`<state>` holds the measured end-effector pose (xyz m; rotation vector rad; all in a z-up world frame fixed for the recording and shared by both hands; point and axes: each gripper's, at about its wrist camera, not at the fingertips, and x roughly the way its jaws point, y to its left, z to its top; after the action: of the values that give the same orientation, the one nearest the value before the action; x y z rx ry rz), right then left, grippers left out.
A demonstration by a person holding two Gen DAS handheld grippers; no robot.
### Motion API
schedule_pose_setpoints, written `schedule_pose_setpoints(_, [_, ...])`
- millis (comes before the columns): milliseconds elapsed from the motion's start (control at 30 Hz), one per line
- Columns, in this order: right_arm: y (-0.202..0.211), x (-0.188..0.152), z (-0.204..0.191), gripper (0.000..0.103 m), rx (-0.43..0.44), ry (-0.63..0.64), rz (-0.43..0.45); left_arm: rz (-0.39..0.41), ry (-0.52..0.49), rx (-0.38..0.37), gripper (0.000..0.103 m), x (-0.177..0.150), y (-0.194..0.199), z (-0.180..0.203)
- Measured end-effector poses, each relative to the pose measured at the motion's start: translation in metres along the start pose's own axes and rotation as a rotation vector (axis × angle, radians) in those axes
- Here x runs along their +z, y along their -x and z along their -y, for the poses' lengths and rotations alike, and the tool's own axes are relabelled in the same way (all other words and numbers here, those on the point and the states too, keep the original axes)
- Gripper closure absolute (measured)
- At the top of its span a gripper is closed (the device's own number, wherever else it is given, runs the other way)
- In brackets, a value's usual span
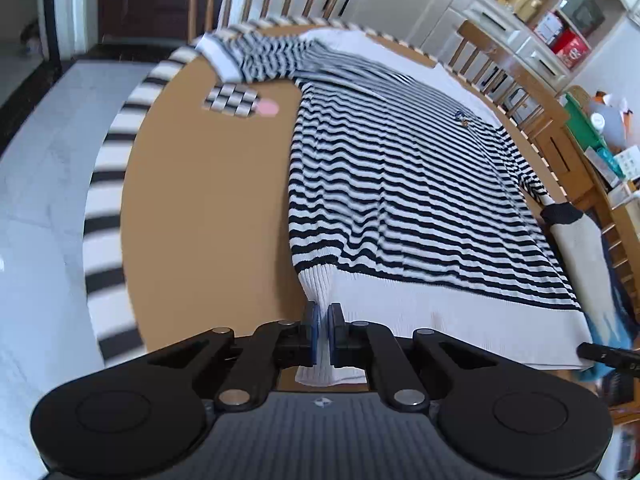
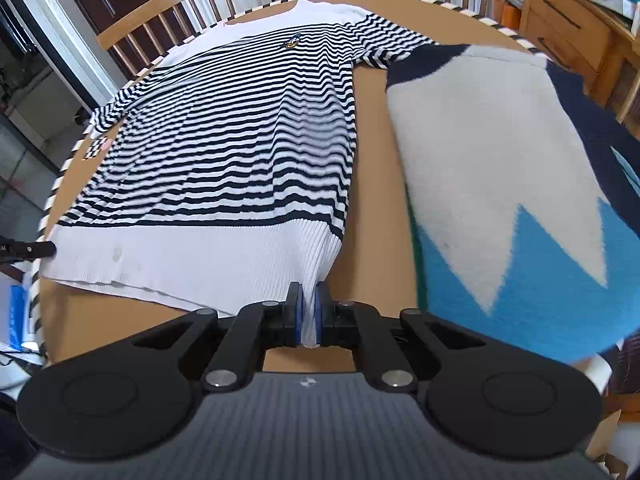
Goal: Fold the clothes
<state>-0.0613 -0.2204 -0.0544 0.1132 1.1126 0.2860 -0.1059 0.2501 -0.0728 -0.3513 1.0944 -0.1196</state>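
Observation:
A black-and-white striped sweater [image 1: 400,184] [image 2: 240,140] lies flat on the round brown table [image 1: 208,208] [image 2: 372,184], its white ribbed hem toward me. My left gripper [image 1: 324,320] is shut on the hem's left corner. My right gripper [image 2: 308,310] is shut on the hem's right corner. One sleeve [image 1: 256,56] is bent across the far left of the table. The tip of the right gripper [image 1: 600,354] shows at the left wrist view's right edge, and the tip of the left gripper [image 2: 32,250] at the right wrist view's left edge.
A folded grey, blue and navy knit [image 2: 500,184] lies to the right of the sweater. A checkered marker with a pink spot [image 1: 236,102] sits on the table's left. Wooden chairs [image 2: 172,12] ring the table, shelves [image 1: 532,8] and a wooden drawer unit [image 2: 568,20] stand behind.

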Motion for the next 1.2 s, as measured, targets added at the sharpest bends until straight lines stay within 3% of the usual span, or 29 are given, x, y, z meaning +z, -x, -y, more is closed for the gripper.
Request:
schedule_pose_setpoints(133, [-0.008, -0.004, 0.001, 0.097, -0.002, 0.001, -0.026, -0.050, 0.065, 0.011, 0.098, -0.015, -0.012, -0.005])
schedule_pose_setpoints(433, [-0.027, -0.012, 0.001, 0.095, -0.010, 0.003, -0.084, -0.042, 0.059, 0.041, 0.097, -0.019, -0.012, -0.004])
schedule_pose_setpoints(500, [-0.033, -0.013, -0.004, 0.090, -0.010, 0.008, -0.101, -0.047, 0.078, 0.040, 0.095, -0.018, -0.015, -0.006])
schedule_pose_setpoints(567, [-0.033, -0.015, -0.005, 0.088, -0.014, 0.011, -0.113, -0.050, 0.091, 0.040, 0.090, -0.018, -0.014, -0.008])
schedule_pose_setpoints(667, [-0.020, -0.021, 0.002, 0.074, -0.026, 0.006, -0.125, -0.049, 0.114, 0.050, 0.079, -0.018, -0.009, -0.011])
schedule_pose_setpoints(700, [-0.015, -0.022, 0.003, 0.073, -0.031, 0.004, -0.120, -0.048, 0.120, 0.056, 0.077, -0.018, -0.007, -0.012])
schedule_pose_setpoints(933, [0.032, 0.003, 0.014, 0.073, 0.030, -0.016, 0.081, 0.035, 0.188, 0.066, 0.060, -0.014, 0.016, -0.023])
schedule_pose_setpoints(1033, [0.021, 0.016, 0.011, 0.073, 0.046, 0.000, 0.094, 0.086, 0.179, 0.036, 0.056, -0.009, 0.024, -0.014])
schedule_pose_setpoints(1200, [-0.018, 0.012, -0.010, 0.073, 0.136, 0.058, 0.015, 0.119, 0.054, -0.054, 0.053, -0.012, 0.012, 0.023])
